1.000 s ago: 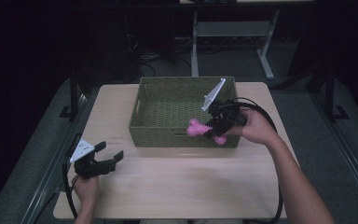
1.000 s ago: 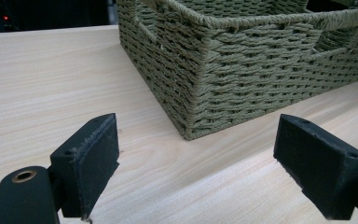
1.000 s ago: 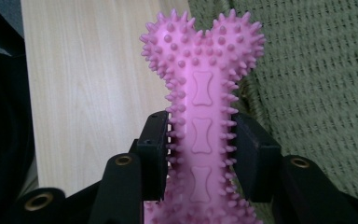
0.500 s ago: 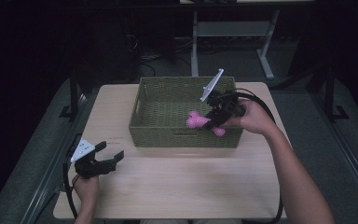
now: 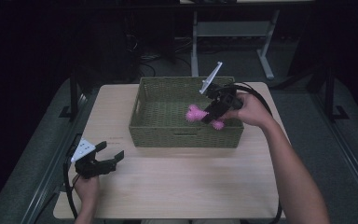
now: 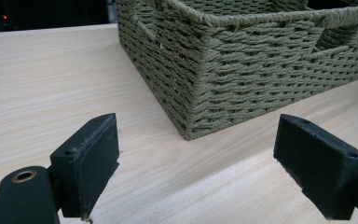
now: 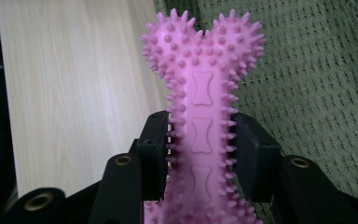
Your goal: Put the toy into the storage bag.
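Observation:
A pink spiky bone toy [image 5: 196, 114] hangs over the inside of the green woven basket [image 5: 168, 133], near its right half. My right gripper [image 5: 209, 114] is shut on the toy's shaft. In the right gripper view the two black jaws clamp the pink bone toy [image 7: 201, 116] at mid-shaft, with its knobbed end pointing away over the basket's floor [image 7: 317, 93]. My left gripper [image 5: 111, 156] rests open near the table's front left corner, nothing between its fingers. In the left gripper view its jaws stand wide apart, facing a corner of the basket [image 6: 242, 70].
The basket stands at the back middle of the light wooden table [image 5: 186, 182]. A desk frame [image 5: 233, 32] and cables stand on the dark floor behind. Metal rails run along both sides of the table.
My right gripper has carried the pink toy leftward and deeper over the basket's interior. The left gripper has stayed put.

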`<state>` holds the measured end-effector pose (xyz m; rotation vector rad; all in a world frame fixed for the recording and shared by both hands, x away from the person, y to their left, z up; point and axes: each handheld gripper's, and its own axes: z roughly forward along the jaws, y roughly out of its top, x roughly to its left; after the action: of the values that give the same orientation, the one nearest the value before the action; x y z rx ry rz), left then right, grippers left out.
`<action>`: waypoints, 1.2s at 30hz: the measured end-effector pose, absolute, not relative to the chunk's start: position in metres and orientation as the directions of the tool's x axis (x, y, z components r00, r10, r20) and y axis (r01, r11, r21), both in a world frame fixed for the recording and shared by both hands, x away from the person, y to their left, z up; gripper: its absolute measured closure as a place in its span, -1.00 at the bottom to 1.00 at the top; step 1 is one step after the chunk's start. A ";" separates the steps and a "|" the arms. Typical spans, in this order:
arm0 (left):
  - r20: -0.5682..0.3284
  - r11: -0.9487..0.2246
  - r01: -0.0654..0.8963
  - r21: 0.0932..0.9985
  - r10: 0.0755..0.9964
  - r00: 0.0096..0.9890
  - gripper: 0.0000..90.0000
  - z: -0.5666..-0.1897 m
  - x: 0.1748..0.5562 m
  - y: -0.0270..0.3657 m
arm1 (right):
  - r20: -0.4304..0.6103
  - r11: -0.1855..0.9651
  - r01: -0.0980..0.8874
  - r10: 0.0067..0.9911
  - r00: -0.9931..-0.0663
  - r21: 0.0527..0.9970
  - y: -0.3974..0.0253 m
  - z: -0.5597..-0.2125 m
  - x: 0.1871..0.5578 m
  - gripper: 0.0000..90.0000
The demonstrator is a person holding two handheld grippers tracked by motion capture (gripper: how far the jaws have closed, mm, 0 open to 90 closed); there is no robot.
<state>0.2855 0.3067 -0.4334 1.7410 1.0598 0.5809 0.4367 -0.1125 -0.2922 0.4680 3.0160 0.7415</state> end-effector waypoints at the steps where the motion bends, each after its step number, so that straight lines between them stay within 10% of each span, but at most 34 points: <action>1: -0.084 -0.141 0.392 0.909 0.859 0.505 -0.70 -0.433 0.286 0.307 | 0.070 0.843 0.289 0.289 -0.955 0.454 -0.113 -0.292 0.438 0.29; 36: -0.088 -0.135 0.391 0.910 0.860 0.502 -0.70 -0.434 0.287 0.307 | 0.103 0.843 0.345 0.334 -0.937 0.412 -0.110 -0.319 0.476 0.29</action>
<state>0.2870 0.3074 -0.4339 1.7350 1.0638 0.5809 0.4765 -0.1100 -0.3191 0.5604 3.0415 0.6887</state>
